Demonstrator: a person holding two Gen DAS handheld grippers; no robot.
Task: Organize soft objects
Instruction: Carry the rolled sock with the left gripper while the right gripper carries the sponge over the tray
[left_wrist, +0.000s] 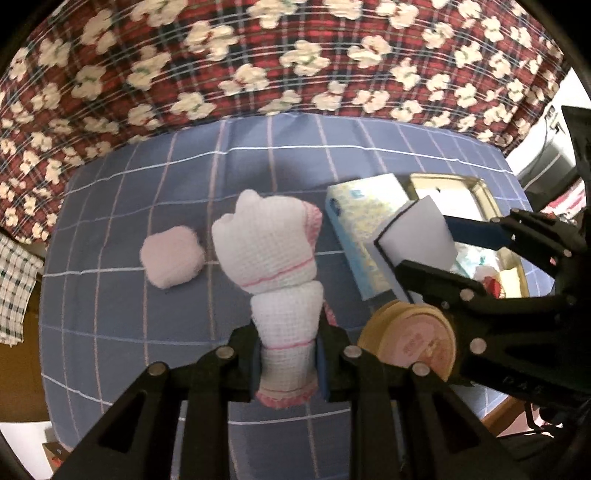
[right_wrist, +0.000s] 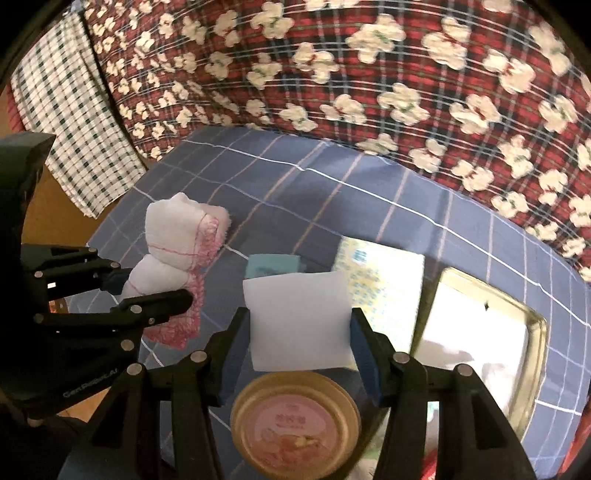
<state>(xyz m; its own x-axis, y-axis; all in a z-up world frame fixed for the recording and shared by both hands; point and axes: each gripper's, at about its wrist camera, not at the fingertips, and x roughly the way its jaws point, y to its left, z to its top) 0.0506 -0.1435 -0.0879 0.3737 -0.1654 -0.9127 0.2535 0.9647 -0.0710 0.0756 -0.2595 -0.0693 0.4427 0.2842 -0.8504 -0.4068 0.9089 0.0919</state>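
Observation:
My left gripper (left_wrist: 288, 363) is shut on a rolled white waffle cloth with pink trim (left_wrist: 273, 251) and holds it above the blue checked tablecloth (left_wrist: 110, 295). The cloth also shows in the right wrist view (right_wrist: 173, 240), with the left gripper (right_wrist: 147, 291) around it. My right gripper (right_wrist: 299, 332) is shut on a white sponge block (right_wrist: 299, 317); it shows in the left wrist view (left_wrist: 417, 251) with the sponge (left_wrist: 417, 229). A pale pink soft pad (left_wrist: 171, 256) lies on the tablecloth left of the cloth.
A tissue pack (left_wrist: 354, 221) lies beside a metal tray (left_wrist: 480, 199) at the right; the tray holds small items. A round tan-lidded tin (left_wrist: 410, 339) stands near me, below the right gripper (right_wrist: 295, 421). A teal sponge (right_wrist: 273, 264) lies beyond the white block. Floral plaid fabric (left_wrist: 295, 55) backs the table.

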